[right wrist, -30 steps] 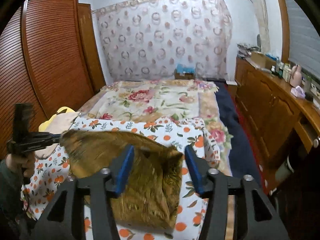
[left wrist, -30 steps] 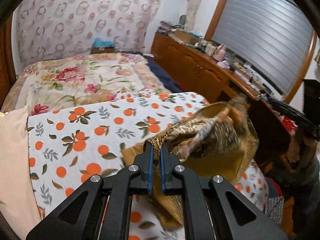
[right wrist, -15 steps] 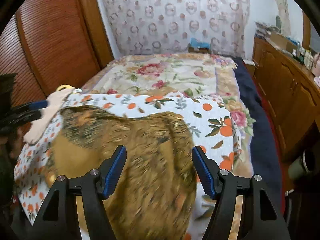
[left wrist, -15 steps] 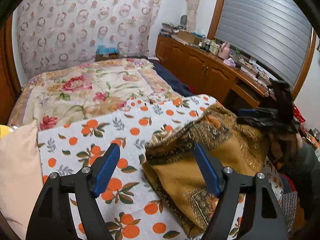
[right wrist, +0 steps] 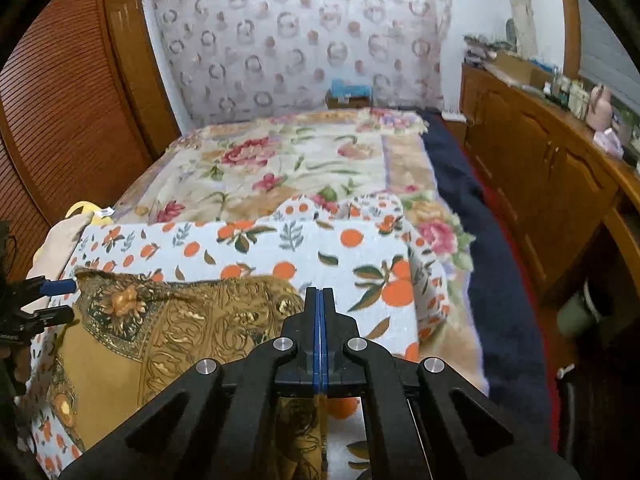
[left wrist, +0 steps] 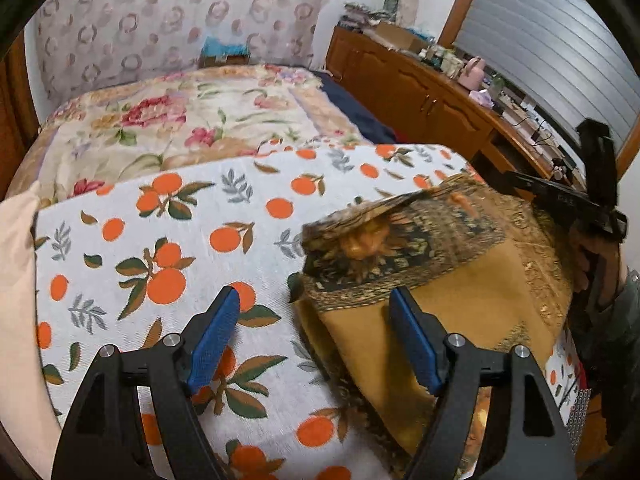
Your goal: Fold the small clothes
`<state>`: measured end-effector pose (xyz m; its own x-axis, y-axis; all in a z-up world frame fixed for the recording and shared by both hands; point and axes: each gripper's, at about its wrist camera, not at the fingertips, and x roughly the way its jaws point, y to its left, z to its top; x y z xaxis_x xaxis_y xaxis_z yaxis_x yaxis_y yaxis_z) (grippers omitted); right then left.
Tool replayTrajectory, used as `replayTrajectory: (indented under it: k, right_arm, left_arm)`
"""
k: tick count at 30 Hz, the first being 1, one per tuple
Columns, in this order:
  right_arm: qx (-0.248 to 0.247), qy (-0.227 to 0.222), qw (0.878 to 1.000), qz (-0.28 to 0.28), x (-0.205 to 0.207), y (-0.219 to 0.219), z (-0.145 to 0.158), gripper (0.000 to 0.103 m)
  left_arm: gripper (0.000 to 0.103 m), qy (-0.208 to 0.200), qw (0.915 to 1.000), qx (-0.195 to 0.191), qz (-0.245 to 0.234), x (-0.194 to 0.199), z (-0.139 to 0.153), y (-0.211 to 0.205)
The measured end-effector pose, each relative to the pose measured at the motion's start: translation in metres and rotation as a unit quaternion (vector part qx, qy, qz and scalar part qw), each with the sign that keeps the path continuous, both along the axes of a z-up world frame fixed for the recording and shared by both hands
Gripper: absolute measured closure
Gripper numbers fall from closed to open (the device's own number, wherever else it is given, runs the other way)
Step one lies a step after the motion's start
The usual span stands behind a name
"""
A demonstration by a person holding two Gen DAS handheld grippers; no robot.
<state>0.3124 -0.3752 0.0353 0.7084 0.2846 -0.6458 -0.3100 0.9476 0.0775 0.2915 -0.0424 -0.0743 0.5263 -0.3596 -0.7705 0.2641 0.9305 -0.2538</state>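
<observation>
Folding the gold patterned scarf (left wrist: 460, 280) on the orange-print cloth (left wrist: 160, 240).
Left gripper (left wrist: 316, 336) just let go, jaws apart; right gripper (right wrist: 320, 336) now pinched together, seemingly on its edge.

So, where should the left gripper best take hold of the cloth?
The cloth at its lifted dark-bordered corner, nearest the left gripper. Come from the left, over the bedspread: that edge stands off it, so a finger probably slips under.

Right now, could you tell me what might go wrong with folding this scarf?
1. The left gripper is open and holds nothing, so the scarf is free on that side and may shift.
2. The right gripper looks shut at the scarf's edge; a pull there could drag the folded corner open.
3. The scarf lies near the edge of the orange-print blanket and might slide off.
</observation>
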Motion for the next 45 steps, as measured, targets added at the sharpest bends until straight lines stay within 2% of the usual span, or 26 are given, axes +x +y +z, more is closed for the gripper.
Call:
replayTrajectory:
  k: [3,5,7,9,11,13,16,20,24,25,27,29,30,36,41,45]
  right_arm:
    - [-0.002,0.000,1.000,0.010,-0.004,0.001,0.002,0.101]
    - [-0.011,0.002,1.000,0.012,-0.012,0.002,0.004,0.089]
    - [-0.009,0.010,0.999,0.029,-0.018,0.004,0.003,0.054]
    - [-0.014,0.007,0.999,0.035,-0.031,0.001,0.006,0.043]
    - [-0.025,0.012,0.999,0.038,-0.037,0.001,0.002,0.036]
    - [-0.027,0.024,0.999,0.034,-0.038,-0.001,-0.004,0.034]
    - [-0.014,0.056,0.998,0.028,-0.032,-0.009,-0.017,0.034]
    - [0.027,0.082,0.996,0.032,-0.029,-0.016,-0.025,0.034]
    - [0.026,0.074,0.996,0.033,-0.032,-0.015,-0.027,0.035]
    - [0.027,0.073,0.996,0.037,-0.034,-0.014,-0.028,0.048]
    - [0.042,0.078,0.994,0.062,-0.037,-0.012,-0.029,0.066]
    - [0.049,0.076,0.993,0.071,-0.038,-0.011,-0.032,0.079]
    - [0.064,0.072,0.993,0.072,-0.040,-0.014,-0.032,0.086]
    - [0.086,0.009,0.994,0.072,-0.067,-0.015,-0.008,0.090]
    - [0.063,-0.053,0.991,0.101,-0.080,0.013,0.033,0.091]
    - [0.052,-0.095,0.984,0.140,-0.085,0.048,0.066,0.091]
  left_arm:
    - [0.025,0.014,0.9999,-0.004,0.003,0.006,-0.009,-0.001]
    - [0.025,0.018,0.9998,-0.010,0.003,0.007,-0.011,-0.001]
    - [0.025,0.015,0.9998,-0.010,0.002,0.006,-0.013,-0.002]
    - [0.028,0.011,0.9999,-0.011,-0.001,0.004,-0.013,-0.003]
    - [0.037,0.011,0.9998,-0.018,-0.005,0.003,-0.013,-0.002]
    - [0.057,0.015,0.9994,-0.029,-0.013,0.000,-0.013,-0.003]
    - [0.067,0.021,0.9988,-0.039,-0.020,-0.002,-0.013,-0.004]
    - [0.067,0.023,0.9986,-0.044,-0.017,-0.003,-0.013,-0.004]
    - [0.067,0.023,0.9985,-0.047,-0.015,-0.004,-0.013,-0.006]
    - [0.075,0.022,0.9984,-0.049,-0.018,-0.005,-0.013,-0.006]
    - [0.089,0.019,0.9977,-0.060,-0.026,-0.004,-0.013,-0.004]
    - [0.094,0.011,0.9970,-0.072,-0.026,-0.007,-0.008,-0.002]
    - [0.095,0.000,0.9969,-0.074,-0.026,-0.011,-0.002,-0.001]
    - [0.096,-0.048,0.9923,-0.111,-0.024,-0.031,0.038,0.015]
    - [0.096,-0.092,0.9890,-0.115,-0.006,-0.052,0.066,0.038]
    - [0.096,-0.128,0.9845,-0.116,0.031,-0.071,0.086,0.075]
